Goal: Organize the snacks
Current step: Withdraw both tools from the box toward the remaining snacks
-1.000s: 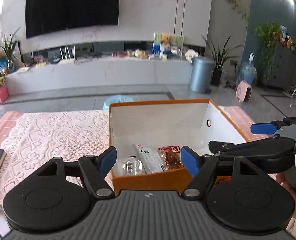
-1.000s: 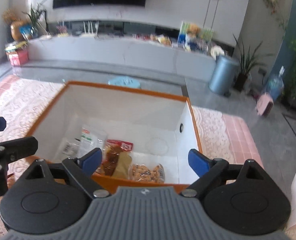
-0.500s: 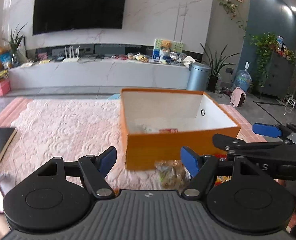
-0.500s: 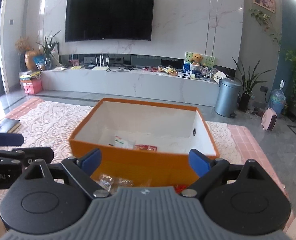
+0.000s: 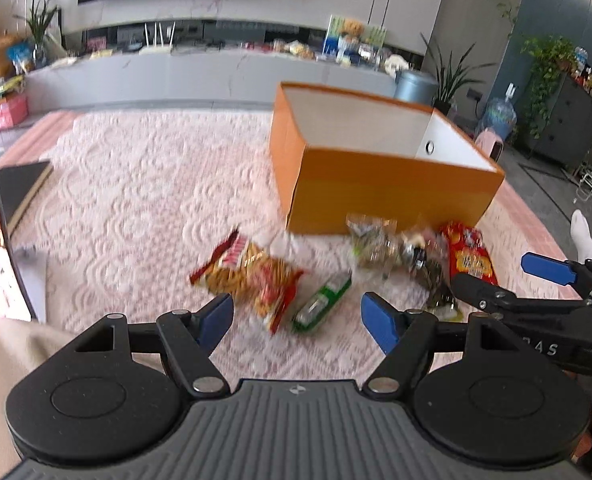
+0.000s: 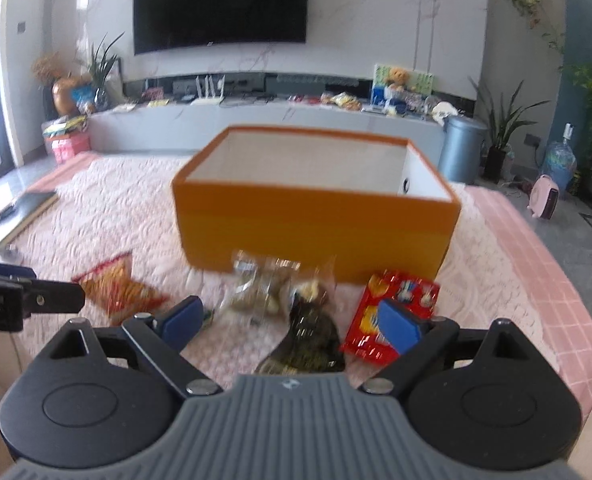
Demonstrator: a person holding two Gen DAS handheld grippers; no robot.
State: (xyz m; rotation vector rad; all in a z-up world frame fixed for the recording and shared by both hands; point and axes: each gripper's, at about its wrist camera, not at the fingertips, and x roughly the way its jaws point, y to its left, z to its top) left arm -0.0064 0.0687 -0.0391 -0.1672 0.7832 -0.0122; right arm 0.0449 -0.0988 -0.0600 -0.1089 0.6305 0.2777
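I am holding my left tool (image 5: 296,318) and right tool (image 6: 291,322) wide, gripping nothing; crinkly snack packets (image 6: 271,292) are lying just ahead, before the orange cardboard box (image 6: 316,232).

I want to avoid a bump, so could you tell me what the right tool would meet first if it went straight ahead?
Probably the dark snack packet lying between the open fingers of the right tool, with the orange box behind it. Depth is unclear.

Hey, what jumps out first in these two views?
The orange box stands on the pink lace tablecloth, open at the top. Snack packets lie loose in front of it: an orange chip bag, a green packet and a red one. Both grippers are open.
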